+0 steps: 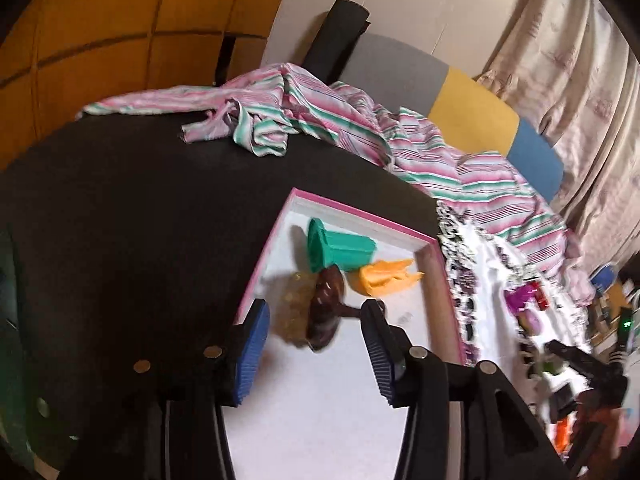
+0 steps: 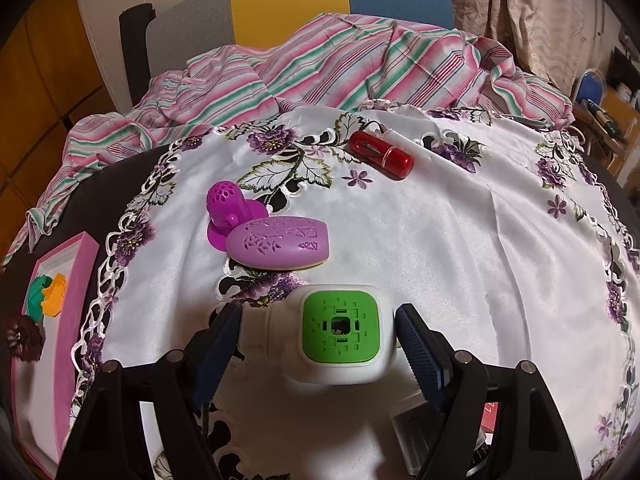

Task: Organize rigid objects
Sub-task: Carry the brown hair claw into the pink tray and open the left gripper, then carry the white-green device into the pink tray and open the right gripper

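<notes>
Left wrist view: the left gripper [image 1: 316, 332] hangs wide open over the pink-rimmed tray [image 1: 340, 210], a brown flower-shaped piece [image 1: 326, 308] lying free between its fingers, beside a green cup [image 1: 340, 246] and an orange piece [image 1: 386, 278].

Right wrist view: the right gripper [image 2: 320, 334] brackets the white-and-green box [image 2: 340, 334] on the embroidered cloth [image 2: 460, 240] (contact unclear); a lilac oval case [image 2: 278, 242], a magenta piece [image 2: 228, 212] and a red tube [image 2: 380, 152] lie beyond.

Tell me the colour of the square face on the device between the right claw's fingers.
Bright green, on a white device; the right wrist view shows it best.

One pink tray [image 1: 436, 280], three toys inside, four objects on the cloth.
</notes>
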A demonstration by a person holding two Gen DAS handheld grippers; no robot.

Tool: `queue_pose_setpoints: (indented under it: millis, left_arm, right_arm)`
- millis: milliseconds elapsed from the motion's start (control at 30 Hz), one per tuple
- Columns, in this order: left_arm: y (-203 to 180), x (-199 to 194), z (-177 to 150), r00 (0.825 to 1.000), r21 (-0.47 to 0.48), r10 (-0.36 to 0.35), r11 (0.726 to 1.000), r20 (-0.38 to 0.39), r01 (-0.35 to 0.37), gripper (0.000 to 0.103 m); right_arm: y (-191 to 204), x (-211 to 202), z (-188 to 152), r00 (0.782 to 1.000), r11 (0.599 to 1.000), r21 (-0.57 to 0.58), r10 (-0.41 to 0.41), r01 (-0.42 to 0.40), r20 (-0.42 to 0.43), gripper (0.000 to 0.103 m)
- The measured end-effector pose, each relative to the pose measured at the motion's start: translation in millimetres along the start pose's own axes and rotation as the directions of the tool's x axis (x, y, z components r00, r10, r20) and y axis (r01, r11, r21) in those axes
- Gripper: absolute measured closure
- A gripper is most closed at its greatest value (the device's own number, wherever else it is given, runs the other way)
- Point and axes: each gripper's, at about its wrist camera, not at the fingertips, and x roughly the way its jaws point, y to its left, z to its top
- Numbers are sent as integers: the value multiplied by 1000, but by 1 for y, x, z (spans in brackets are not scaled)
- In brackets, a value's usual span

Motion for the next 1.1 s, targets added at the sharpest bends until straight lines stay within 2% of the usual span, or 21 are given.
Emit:
queue_pose_setpoints:
  millis: [167, 300, 567, 833, 967, 1100]
  left_arm:
    - [-10, -6, -9, 998, 16, -55, 998, -32, 55, 55]
    - [-21, -9, -20, 992, 62, -101, 993, -73, 105, 55]
    - [-22, -13, -35, 984, 97, -125, 986, -130, 138, 55]
    - [-20, -20, -38, 982, 107, -136, 983, -132, 151, 55]
    - [-19, -24, -39, 983, 121, -132, 982, -127, 148, 55]
    - [-17, -26, -40, 983, 127, -133, 981, -127, 149, 55]
  right_arm:
    - [3, -6, 0, 1000, 1000, -3, 20, -20, 24, 24]
    - [9, -11, -2, 997, 998, -12, 69, -69, 33, 24]
    - [42, -30, -7, 985, 984, -69, 166, -162, 50, 24]
    - [125, -55, -15, 947, 931, -192, 320, -309, 26, 24]
    - [167, -63, -17, 925, 898, -245, 380, -366, 10, 24]
    - [203, -65, -21, 912, 870, -295, 410, -396, -14, 24]
